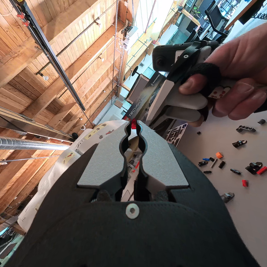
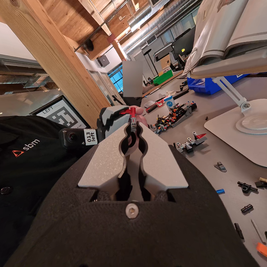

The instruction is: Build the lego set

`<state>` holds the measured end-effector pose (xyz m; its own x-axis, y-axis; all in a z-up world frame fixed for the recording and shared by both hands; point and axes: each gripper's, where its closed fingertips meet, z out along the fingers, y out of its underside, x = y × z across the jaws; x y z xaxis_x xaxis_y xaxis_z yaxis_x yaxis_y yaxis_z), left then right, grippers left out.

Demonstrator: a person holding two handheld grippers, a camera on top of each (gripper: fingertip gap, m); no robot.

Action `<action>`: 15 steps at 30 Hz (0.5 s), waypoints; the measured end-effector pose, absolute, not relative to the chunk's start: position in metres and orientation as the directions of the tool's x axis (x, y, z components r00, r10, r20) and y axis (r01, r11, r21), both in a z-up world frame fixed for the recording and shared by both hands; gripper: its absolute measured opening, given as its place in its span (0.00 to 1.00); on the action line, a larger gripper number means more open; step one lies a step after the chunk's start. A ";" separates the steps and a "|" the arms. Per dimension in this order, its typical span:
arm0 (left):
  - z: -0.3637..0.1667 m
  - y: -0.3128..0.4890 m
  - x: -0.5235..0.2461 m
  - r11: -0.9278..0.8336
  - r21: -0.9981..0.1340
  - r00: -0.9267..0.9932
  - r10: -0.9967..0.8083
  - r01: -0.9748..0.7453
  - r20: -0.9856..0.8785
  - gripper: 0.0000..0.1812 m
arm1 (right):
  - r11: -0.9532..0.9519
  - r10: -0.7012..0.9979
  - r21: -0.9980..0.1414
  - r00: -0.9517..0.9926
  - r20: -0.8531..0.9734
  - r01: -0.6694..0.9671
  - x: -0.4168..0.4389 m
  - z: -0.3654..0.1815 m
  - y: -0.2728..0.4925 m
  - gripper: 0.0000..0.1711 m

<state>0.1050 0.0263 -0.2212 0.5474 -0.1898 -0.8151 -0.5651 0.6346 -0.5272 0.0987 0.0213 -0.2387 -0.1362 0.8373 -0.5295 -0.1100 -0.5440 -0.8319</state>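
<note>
Right claw (image 2: 133, 127), centre frame, is clamped on a small grey peg (image 2: 133, 124) standing upright. Just beyond, the left claw (image 2: 125, 112) pinches a red see-through piece (image 2: 129, 111), long axis running left-right, its collar seated on the peg's top. Judgement: press straight along the peg's axis, both grips firm, no twisting. Farther right on the desk (image 2: 202, 166) lies the part-built model (image 2: 173, 115), well apart.

A blue bin (image 2: 202, 88) sits beyond a white stand base (image 2: 225, 130) on the grey table (image 2: 202, 159).
</note>
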 end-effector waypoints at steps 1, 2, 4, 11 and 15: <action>-0.221 0.026 0.105 0.634 -0.529 0.549 -0.191 -0.564 -0.814 0.02 | -0.544 0.838 -0.831 -0.136 -0.529 -0.116 0.099 -0.238 0.022 0.02; -0.220 0.026 0.105 0.634 -0.529 0.550 -0.190 -0.564 -0.814 0.02 | -0.538 0.842 -0.835 -0.133 -0.523 -0.120 0.099 -0.238 0.022 0.02; -0.219 0.026 0.105 0.634 -0.541 0.558 -0.200 -0.553 -0.805 0.02 | -0.521 0.852 -0.843 -0.127 -0.507 -0.130 0.099 -0.236 0.021 0.02; -0.216 0.028 0.102 0.602 -0.614 0.597 -0.266 -0.510 -0.757 0.02 | -0.387 0.920 -0.909 0.003 -0.393 -0.154 0.097 -0.232 0.025 0.02; -0.216 0.032 0.099 0.576 -0.630 0.602 -0.276 -0.520 -0.749 0.02 | -0.263 0.948 -0.960 0.158 -0.276 -0.098 0.096 -0.233 0.029 0.02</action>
<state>0.0994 0.0321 -0.2165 0.6024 -0.2757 -0.7490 -0.5202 0.5762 -0.6304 0.0959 0.0291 -0.2331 0.1575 0.9483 -0.2757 -0.0980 -0.2628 -0.9599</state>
